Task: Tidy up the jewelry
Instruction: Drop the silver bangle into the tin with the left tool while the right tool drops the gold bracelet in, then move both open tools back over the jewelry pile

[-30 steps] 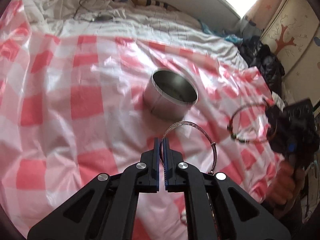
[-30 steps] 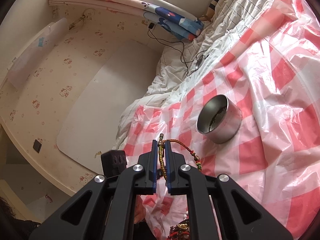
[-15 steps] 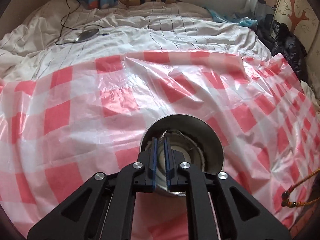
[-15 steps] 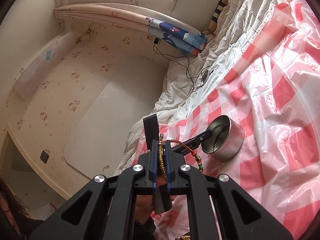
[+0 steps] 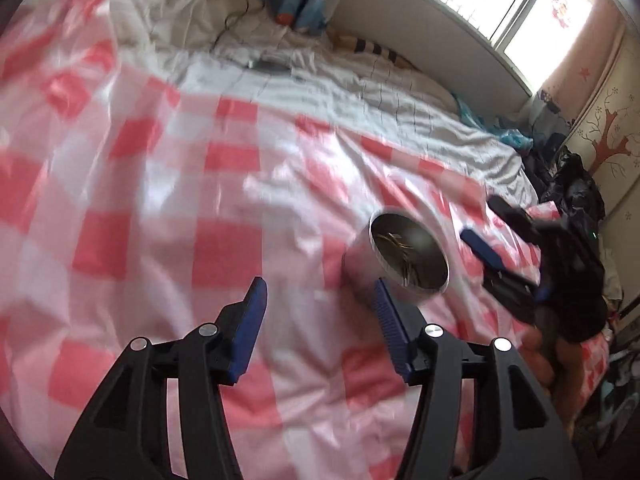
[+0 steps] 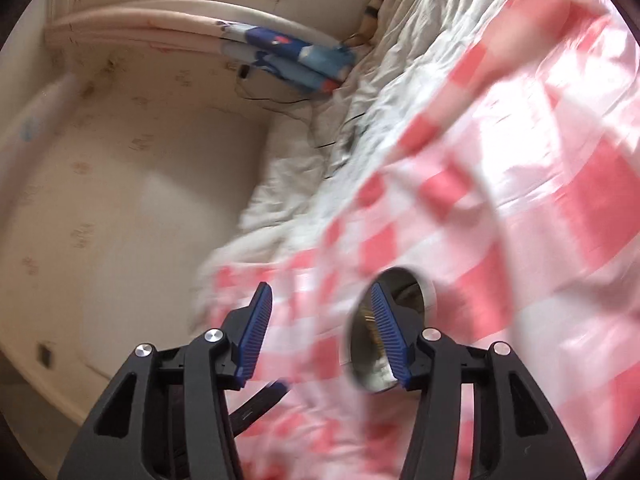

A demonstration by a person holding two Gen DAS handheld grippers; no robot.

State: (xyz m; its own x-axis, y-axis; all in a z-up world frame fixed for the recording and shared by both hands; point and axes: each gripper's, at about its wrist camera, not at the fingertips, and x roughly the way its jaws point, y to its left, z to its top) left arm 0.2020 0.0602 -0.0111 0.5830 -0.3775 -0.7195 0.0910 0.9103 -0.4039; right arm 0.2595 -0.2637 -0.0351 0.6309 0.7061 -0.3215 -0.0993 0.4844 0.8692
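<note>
A round metal tin [image 5: 408, 260] stands on the red-and-white checked sheet [image 5: 168, 240], with thin loops of jewelry [image 5: 400, 240] lying inside. My left gripper [image 5: 320, 284] hangs just left of and before the tin, its jaws opening with nothing between them. In the left wrist view my right gripper [image 5: 486, 224] is at the tin's right side, a hand [image 5: 548, 364] holding it. In the right wrist view my right gripper [image 6: 319, 286] has its jaws opening and empty. There the tin [image 6: 404, 292] sits partly behind the right finger. Both views are blurred.
A white rumpled quilt [image 5: 360, 92] with a cable and a small device lies beyond the checked sheet. Blue-patterned curtain fabric [image 6: 296, 60] hangs at the bed's head by the wall. Dark clothes [image 5: 576, 188] are piled at the far right.
Both grippers have gone from shut to open. The silver bangle has left the left jaws and the beaded bracelet has left the right jaws. The left gripper drew back from over the tin.
</note>
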